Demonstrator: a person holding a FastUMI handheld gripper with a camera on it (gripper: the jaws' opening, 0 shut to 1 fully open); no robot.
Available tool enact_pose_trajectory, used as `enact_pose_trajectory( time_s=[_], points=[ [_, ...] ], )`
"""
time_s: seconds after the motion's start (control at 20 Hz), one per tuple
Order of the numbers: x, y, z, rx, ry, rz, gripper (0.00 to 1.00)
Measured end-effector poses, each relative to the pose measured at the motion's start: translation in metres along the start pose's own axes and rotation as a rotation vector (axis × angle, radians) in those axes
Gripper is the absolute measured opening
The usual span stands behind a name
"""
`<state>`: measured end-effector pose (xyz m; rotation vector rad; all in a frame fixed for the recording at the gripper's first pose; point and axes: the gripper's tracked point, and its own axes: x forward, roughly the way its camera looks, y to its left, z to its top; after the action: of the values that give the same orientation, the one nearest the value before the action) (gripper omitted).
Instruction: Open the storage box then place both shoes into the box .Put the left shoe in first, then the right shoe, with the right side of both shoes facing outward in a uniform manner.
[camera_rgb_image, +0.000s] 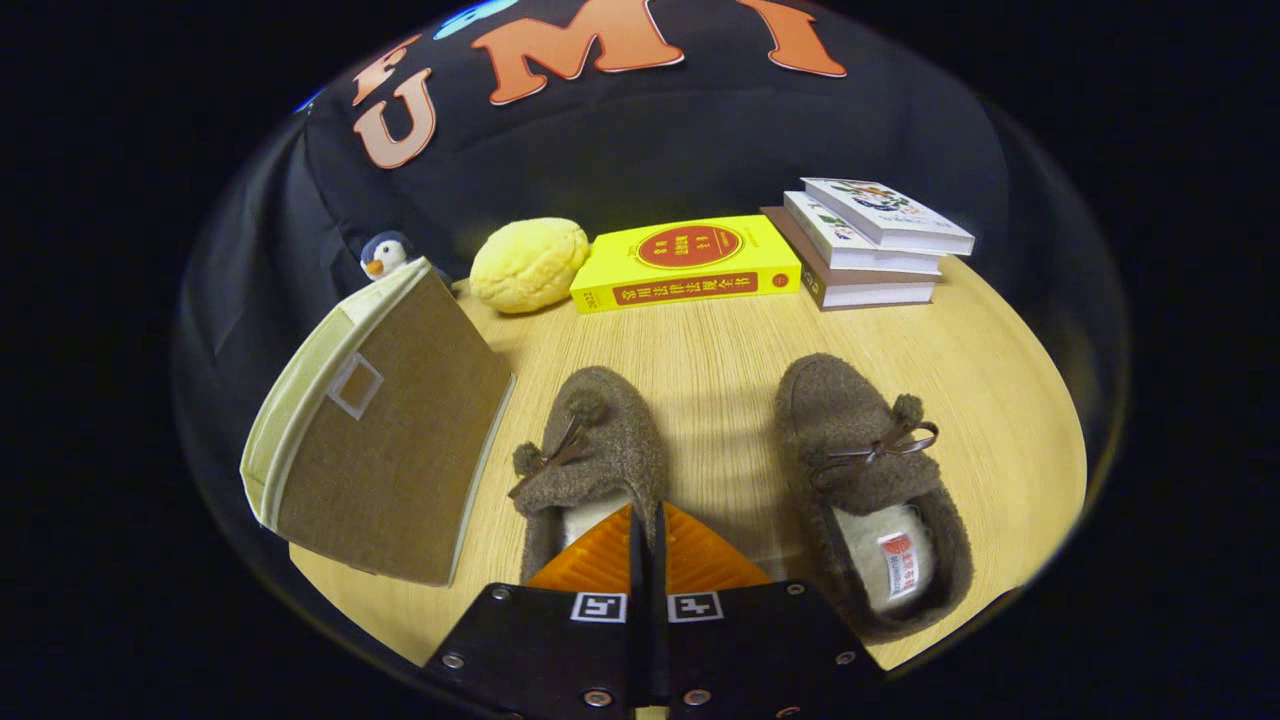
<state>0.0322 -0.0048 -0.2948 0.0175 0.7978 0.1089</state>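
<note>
Beside the left shoe (590, 460), the gripper (646, 535) sits clenched, empty — part the fingers, then lift the storage box (385, 430) lid first.

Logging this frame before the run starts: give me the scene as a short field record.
tongs: shut, holding nothing, tips over the heel of the left shoe
storage box: lid closed, beside the left shoe
left shoe: on the table, toe pointing away
right shoe: on the table, apart from the left shoe
table: wood grain
background: yellow book, book stack, yellow plush, penguin toy
task progress: box not yet opened
</note>
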Motion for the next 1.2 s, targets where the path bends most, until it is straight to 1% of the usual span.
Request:
enact_pose_trajectory(
  time_s=[0.1,0.35,0.65,0.95,1.2],
  points=[
    [-0.014,0.002,0.009,0.015,-0.024,-0.029,0.01],
    [-0.046,0.026,0.042,0.084,-0.087,-0.055,0.01],
    [-0.089,0.067,0.094,0.102,-0.198,-0.095,0.01],
    [-0.114,0.131,0.124,0.147,-0.255,-0.05,0.01],
    [-0.103,0.183,0.122,0.145,-0.244,-0.013,0.01]
  ],
)
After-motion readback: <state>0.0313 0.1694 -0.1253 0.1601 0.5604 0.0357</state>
